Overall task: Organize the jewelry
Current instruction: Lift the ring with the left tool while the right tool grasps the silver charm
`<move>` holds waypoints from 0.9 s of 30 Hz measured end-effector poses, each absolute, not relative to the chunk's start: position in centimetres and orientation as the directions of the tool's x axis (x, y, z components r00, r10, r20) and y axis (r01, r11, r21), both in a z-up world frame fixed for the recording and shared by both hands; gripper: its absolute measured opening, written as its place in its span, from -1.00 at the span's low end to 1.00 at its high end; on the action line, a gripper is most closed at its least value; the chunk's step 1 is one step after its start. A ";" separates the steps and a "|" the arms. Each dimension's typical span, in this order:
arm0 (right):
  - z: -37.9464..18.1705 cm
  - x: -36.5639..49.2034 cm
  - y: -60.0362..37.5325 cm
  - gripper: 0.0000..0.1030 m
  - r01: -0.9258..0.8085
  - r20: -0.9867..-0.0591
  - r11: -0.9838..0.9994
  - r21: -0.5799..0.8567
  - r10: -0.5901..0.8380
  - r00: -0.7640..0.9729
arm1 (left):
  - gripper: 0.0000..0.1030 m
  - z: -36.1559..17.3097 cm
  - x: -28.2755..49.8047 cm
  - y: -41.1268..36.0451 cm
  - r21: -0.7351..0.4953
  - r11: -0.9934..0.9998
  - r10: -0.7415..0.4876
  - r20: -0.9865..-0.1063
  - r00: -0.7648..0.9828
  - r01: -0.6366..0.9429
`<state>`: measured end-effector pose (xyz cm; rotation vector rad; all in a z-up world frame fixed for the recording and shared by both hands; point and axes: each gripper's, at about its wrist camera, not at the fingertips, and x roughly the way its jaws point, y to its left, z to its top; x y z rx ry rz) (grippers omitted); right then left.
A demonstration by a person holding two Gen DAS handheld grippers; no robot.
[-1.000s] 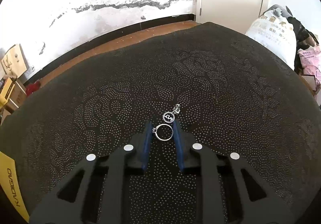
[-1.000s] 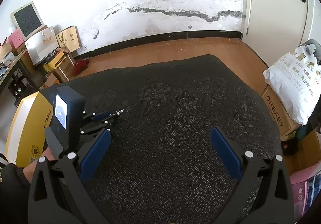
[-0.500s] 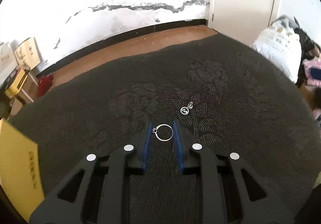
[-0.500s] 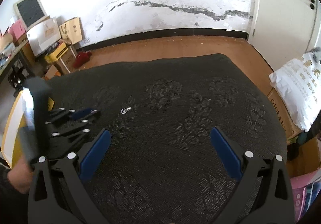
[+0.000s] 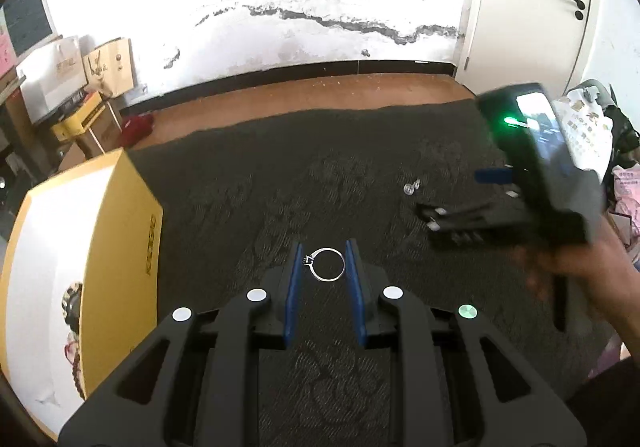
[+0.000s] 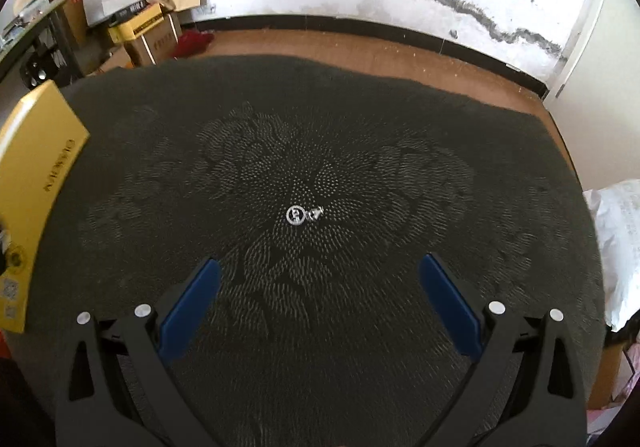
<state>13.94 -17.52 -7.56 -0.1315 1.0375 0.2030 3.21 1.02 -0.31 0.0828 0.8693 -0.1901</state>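
Note:
My left gripper (image 5: pixel 325 261) is shut on a silver ring (image 5: pixel 328 265) and holds it above the dark patterned cloth (image 5: pixel 360 175). A small silver pendant (image 6: pixel 303 214) lies on the cloth, centred ahead of my right gripper (image 6: pixel 320 287), which is open and empty. The pendant also shows in the left wrist view (image 5: pixel 412 187), to the right, near the right gripper (image 5: pixel 520 203). A yellow jewelry box (image 5: pixel 80 267) stands open at the left, with some jewelry inside it.
Cardboard boxes and bags (image 6: pixel 132 7) stand by the far wall on the left. A white sack (image 6: pixel 616 243) lies off the cloth's right edge. A wooden floor (image 6: pixel 360 47) lies beyond the cloth.
My left gripper has lifted the ring and swung left toward the yellow box. My right gripper has moved toward the pendant, which now sits centred before it.

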 end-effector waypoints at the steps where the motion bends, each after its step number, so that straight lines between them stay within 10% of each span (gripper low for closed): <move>1: -8.1 14.4 -17.1 0.87 -0.234 -0.864 0.972 -0.024 0.097 0.494 | -0.58 -0.5 3.3 1.4 -0.014 0.981 -0.136 -0.768 0.626 0.195; 16: -11.0 17.7 -16.9 0.77 -0.196 -0.871 0.981 0.007 0.103 0.481 | -0.58 -0.6 3.3 5.4 -0.045 0.985 -0.141 -0.772 0.619 0.167; 27: -9.8 17.1 -15.7 -0.66 -0.261 -0.856 0.965 0.004 0.138 0.497 | -0.58 -0.2 3.1 5.7 -0.044 0.987 -0.130 -0.769 0.626 0.152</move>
